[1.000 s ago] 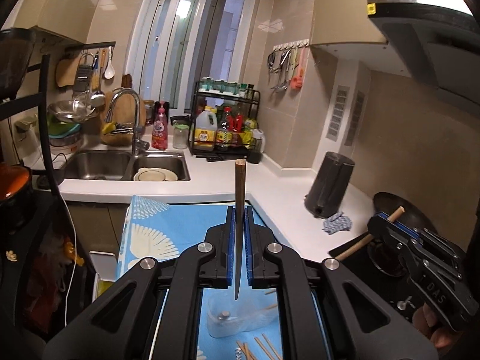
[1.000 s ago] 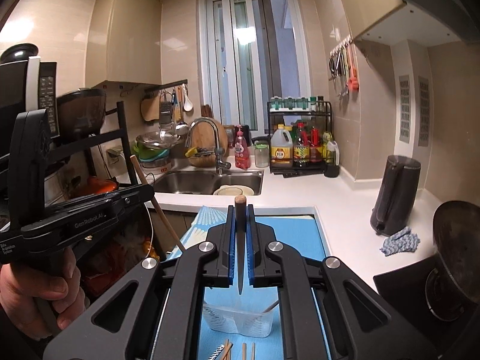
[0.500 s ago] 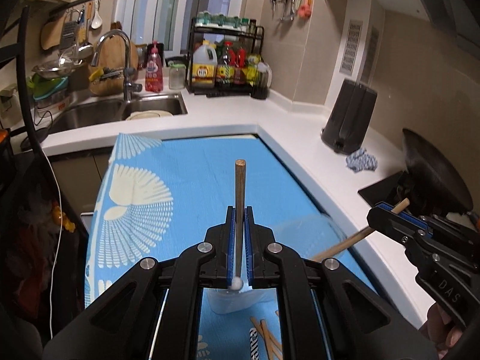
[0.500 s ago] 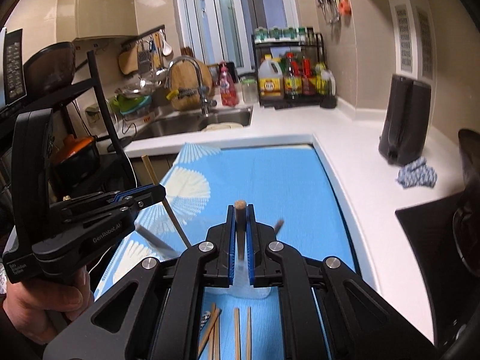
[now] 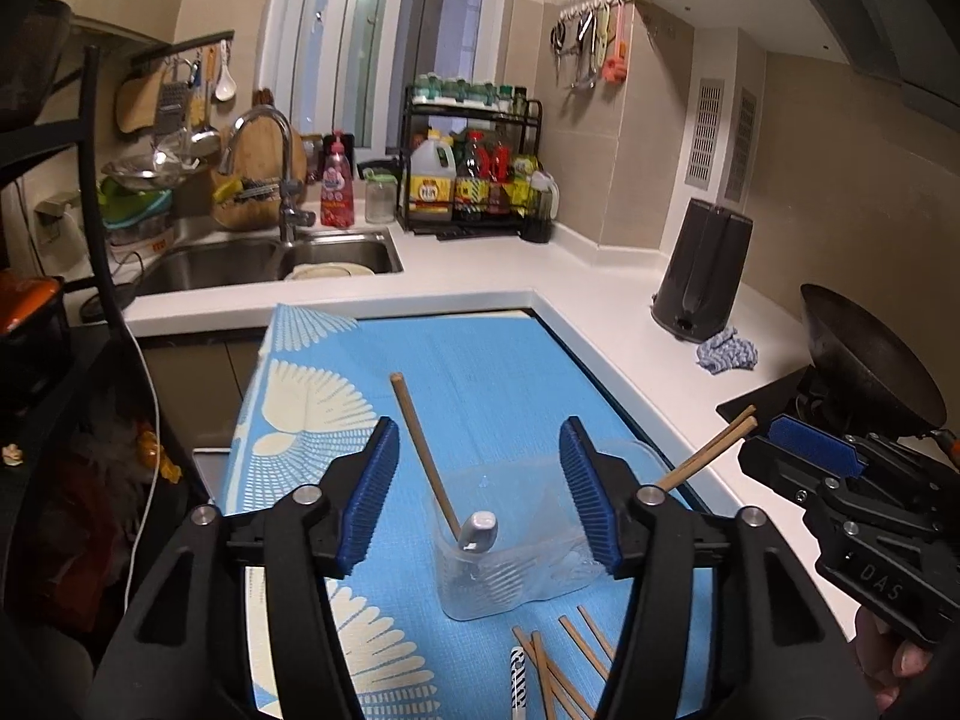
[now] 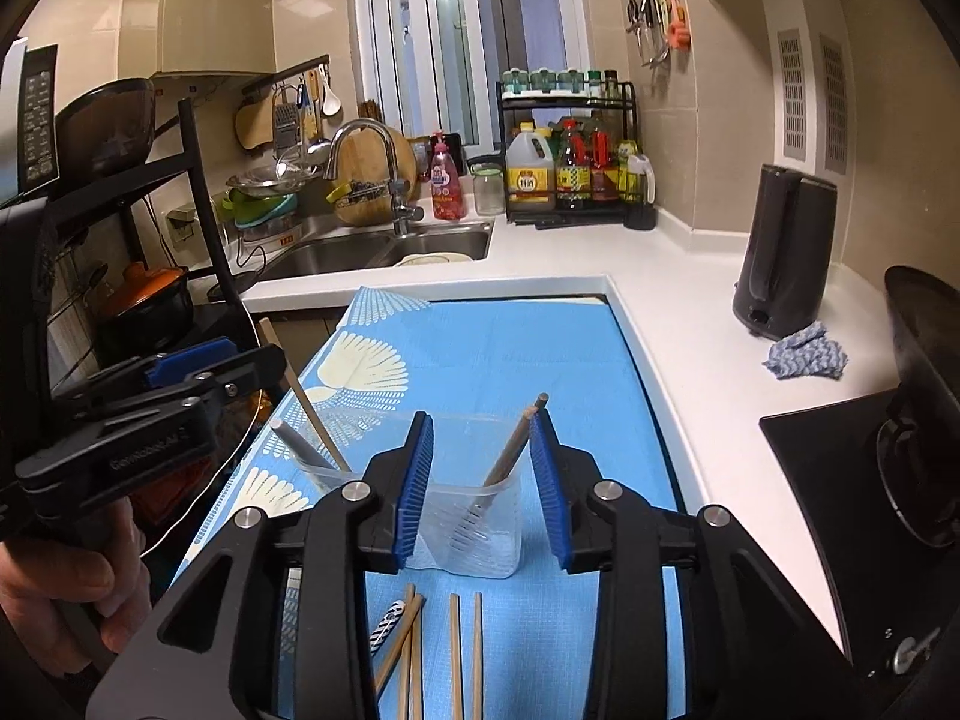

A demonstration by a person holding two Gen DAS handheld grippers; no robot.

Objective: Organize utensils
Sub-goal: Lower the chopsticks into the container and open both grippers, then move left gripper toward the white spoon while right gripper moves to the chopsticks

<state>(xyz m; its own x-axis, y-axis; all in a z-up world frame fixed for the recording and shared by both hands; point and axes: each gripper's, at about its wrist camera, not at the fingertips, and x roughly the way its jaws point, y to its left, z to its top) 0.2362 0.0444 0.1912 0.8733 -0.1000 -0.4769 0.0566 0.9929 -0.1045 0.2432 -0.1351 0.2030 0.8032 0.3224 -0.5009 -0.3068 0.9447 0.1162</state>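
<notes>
A clear plastic container point(image 5: 510, 564) point(image 6: 468, 522) stands on the blue patterned mat point(image 5: 480, 372). My left gripper point(image 5: 478, 492) hangs over it with its jaws opening. A wooden chopstick point(image 5: 423, 450) stands free between them, leaning in the container beside a grey handle point(image 5: 478, 531). My right gripper point(image 6: 482, 486) is also opening. Two chopsticks point(image 6: 510, 450) lean in the container between its jaws, close to the right pad point(image 6: 549, 480) and not pinched. Each view shows the other gripper from the side: the right one point(image 5: 798, 444), the left one point(image 6: 210, 366). Loose chopsticks point(image 6: 462, 648) and a striped utensil point(image 6: 387, 624) lie on the mat.
White counter point(image 5: 600, 300) wraps around the mat. A dark kettle point(image 6: 780, 258), a blue cloth point(image 6: 807, 354) and a black wok point(image 5: 864, 360) sit on the right. The sink point(image 5: 270, 258) and a bottle rack point(image 5: 474, 180) are at the back. A black shelf point(image 6: 198, 192) stands left.
Both grippers have sunk toward the container and gone from shut to open. The sticks they pinched upright now lean loose inside the container.
</notes>
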